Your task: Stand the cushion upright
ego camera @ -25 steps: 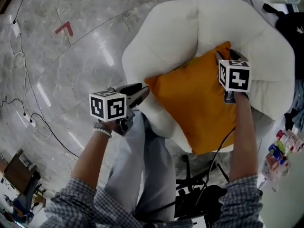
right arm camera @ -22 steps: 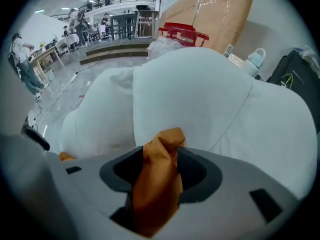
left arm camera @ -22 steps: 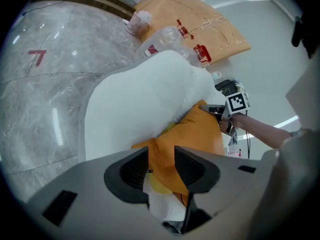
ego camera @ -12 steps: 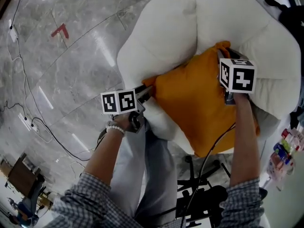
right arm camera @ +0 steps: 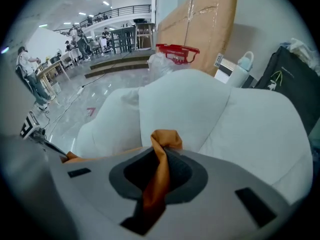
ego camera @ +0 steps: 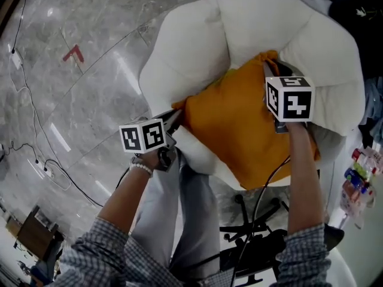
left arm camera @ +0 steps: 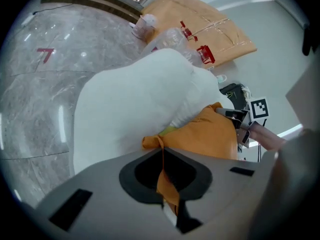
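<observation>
Since a second ago left claw [left arm camera: 164,186] has reached cushion [ego camera: 239,124], left corner; both claws just closing. Left pinches corner cloth tight; right claw [right arm camera: 152,191] nips far corner. Cushion lies slanted on white armchair [ego camera: 197,46] seat. Step: grips taken. Next, likely: raise far corner, prop against backrest.
</observation>
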Demonstrator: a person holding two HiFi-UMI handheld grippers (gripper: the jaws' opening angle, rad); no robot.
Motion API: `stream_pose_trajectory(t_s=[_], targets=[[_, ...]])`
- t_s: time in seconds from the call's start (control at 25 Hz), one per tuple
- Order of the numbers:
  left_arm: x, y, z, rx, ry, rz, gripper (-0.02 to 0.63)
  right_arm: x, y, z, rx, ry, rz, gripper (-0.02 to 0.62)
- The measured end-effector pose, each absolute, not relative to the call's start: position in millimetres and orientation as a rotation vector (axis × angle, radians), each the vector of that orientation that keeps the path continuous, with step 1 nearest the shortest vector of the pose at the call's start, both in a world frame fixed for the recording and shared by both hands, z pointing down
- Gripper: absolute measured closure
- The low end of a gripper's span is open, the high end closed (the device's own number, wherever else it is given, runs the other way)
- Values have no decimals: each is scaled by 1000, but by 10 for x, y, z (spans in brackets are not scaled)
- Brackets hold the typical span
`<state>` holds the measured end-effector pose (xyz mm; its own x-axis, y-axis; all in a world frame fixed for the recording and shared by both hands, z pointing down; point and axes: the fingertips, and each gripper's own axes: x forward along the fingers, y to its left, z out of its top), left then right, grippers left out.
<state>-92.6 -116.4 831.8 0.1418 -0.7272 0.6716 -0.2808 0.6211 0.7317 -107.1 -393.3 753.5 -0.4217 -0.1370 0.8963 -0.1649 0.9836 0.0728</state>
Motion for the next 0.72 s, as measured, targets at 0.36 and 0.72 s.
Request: stream_pose_trajectory(t_s=[0.36,0.72], targets=[[-973,-1199,7417,1042,-1484,-333,591,-828,-3969,6574,280,-2154,85,546],[-784,-1216,6568,1168,-1478,-294,591,-289,-3944,5656,388,-2279,117,552]])
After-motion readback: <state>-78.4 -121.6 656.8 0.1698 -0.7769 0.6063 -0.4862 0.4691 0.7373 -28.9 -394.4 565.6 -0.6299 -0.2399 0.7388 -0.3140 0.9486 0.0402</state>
